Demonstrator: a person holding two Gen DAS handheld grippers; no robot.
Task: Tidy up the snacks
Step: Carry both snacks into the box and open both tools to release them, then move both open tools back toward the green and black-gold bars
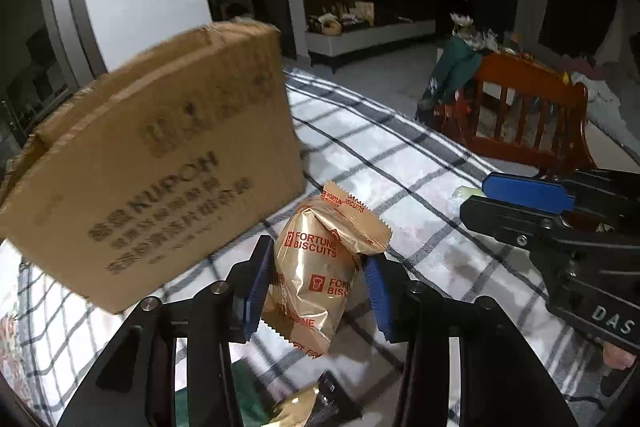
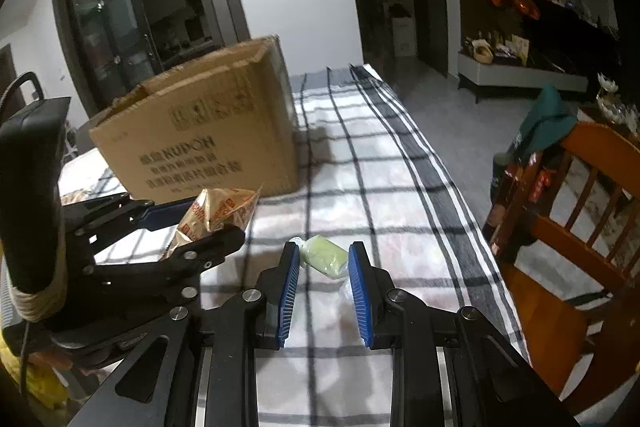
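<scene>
A gold Fortune Biscuits packet [image 1: 316, 275] stands upright between the blue pads of my left gripper [image 1: 318, 255], which is shut on it, just right of an open cardboard box [image 1: 160, 167]. In the right wrist view that packet [image 2: 216, 211] hangs above the cloth in the left gripper [image 2: 200, 227], in front of the box [image 2: 208, 139]. My right gripper [image 2: 324, 253] is shut on a small pale-green snack in clear wrap [image 2: 324, 257], pinched at its fingertips. The left wrist view shows the right gripper [image 1: 474, 195] at the right, with the green snack [image 1: 464, 193] at its tip.
A white cloth with dark checks [image 2: 380, 167] covers the table, whose right edge drops to a grey floor. A wooden chair [image 2: 580, 207] with a green garment [image 2: 548, 119] stands close by that edge. Another gold wrapper [image 1: 296, 403] shows under the left gripper.
</scene>
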